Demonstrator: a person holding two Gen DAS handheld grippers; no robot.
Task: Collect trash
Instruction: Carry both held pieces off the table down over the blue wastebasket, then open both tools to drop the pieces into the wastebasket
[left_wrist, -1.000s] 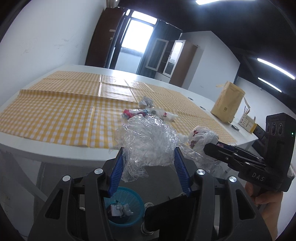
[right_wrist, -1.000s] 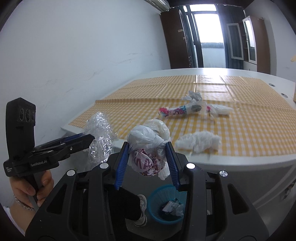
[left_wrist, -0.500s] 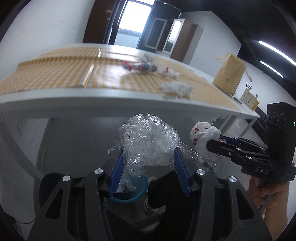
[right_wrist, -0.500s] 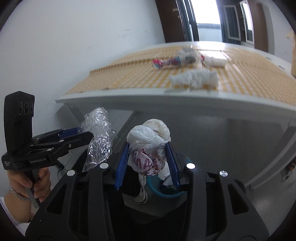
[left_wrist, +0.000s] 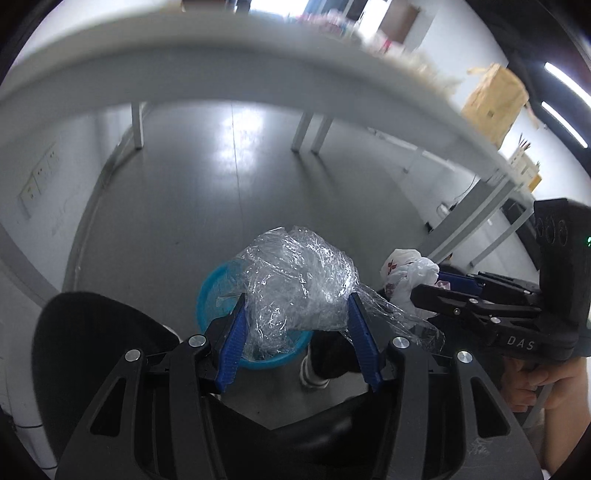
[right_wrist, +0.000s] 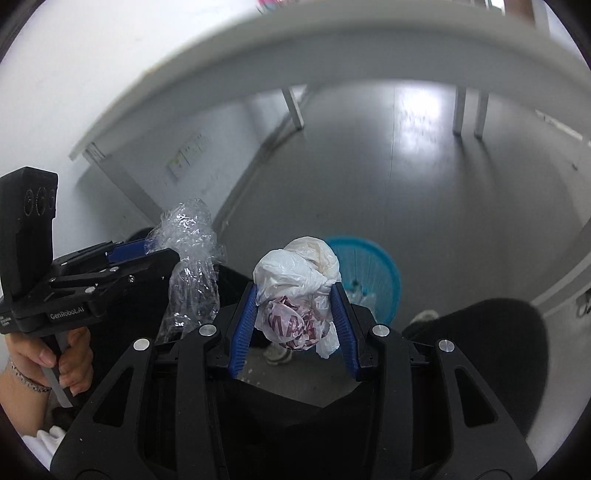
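Observation:
My left gripper (left_wrist: 295, 314) is shut on a crumpled clear plastic wrap (left_wrist: 299, 284) and holds it above a blue waste basket (left_wrist: 212, 295) on the floor. My right gripper (right_wrist: 294, 301) is shut on a knotted white plastic bag with red print (right_wrist: 295, 288), held above and left of the same basket (right_wrist: 373, 273). The wrap also shows in the right wrist view (right_wrist: 190, 258), and the white bag in the left wrist view (left_wrist: 406, 275). The two grippers are side by side.
The white table edge (left_wrist: 221, 66) arcs overhead with its legs (left_wrist: 310, 133) behind the basket. A brown paper bag (left_wrist: 493, 103) stands on the table. A black chair seat (right_wrist: 495, 354) and a shoe (left_wrist: 314, 373) lie near the basket. Grey floor surrounds it.
Both grippers have dropped from table height to below the table edge and tilted down toward the floor, each still holding its trash. The blue basket is now closer beneath them.

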